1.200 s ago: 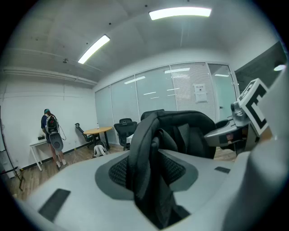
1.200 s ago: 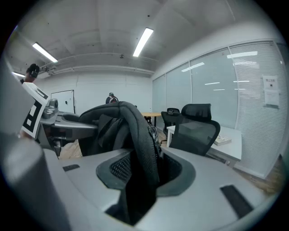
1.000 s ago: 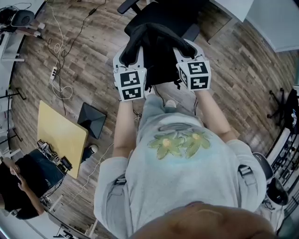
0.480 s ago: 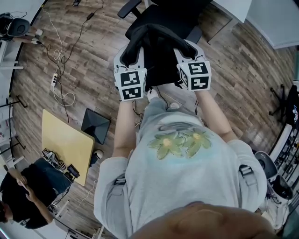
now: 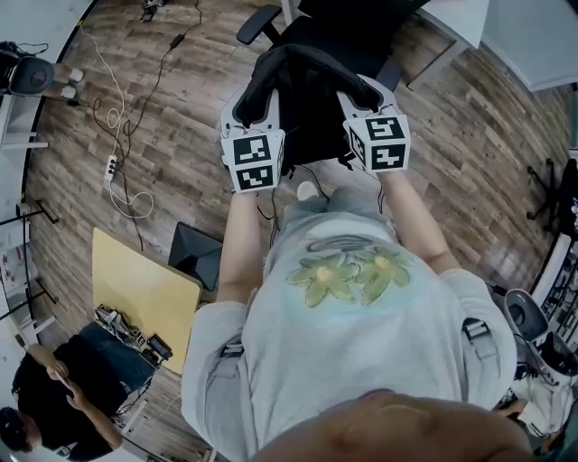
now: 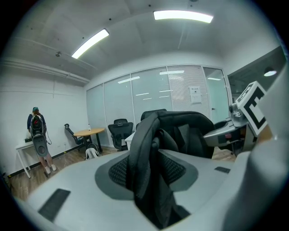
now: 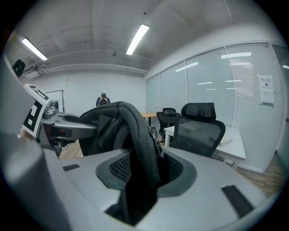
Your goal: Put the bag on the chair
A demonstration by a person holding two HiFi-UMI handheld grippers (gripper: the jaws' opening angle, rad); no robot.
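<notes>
Left gripper (image 5: 246, 106): jaws part closed, clamped on one black strap (image 6: 145, 162) of the bag (image 5: 307, 113); the strap runs up between the pads and folds over the top of them. Right gripper (image 5: 363, 97): jaws part closed to much the same degree, clamped on the other strap (image 7: 141, 153) in the same way. Both grippers are held side by side at about the same height, well apart, with the black bag slung between them and its straps arching from one to the other. The bag hangs clear of the floor (image 5: 181, 108) in front of the person's body and overlaps the front edge of the black office chair (image 5: 348, 32) in the head view. Whether the bag touches the seat cannot be told from any view. The chair stands directly ahead of the grippers, one armrest (image 5: 258, 22) showing at its left side. In the right gripper view a mesh-backed chair (image 7: 198, 128) stands beside a white desk (image 7: 235, 144) just beyond the strap. A shoe (image 5: 308, 190) shows on the wooden floor below the bag. On the floor to the person's left lie a white cable (image 5: 113, 117) with a power strip (image 5: 112, 166), a dark wedge-shaped object (image 5: 200, 255) and a yellow tabletop (image 5: 144, 293). A second person (image 5: 54, 406) is near the lower left corner of the head view.
</notes>
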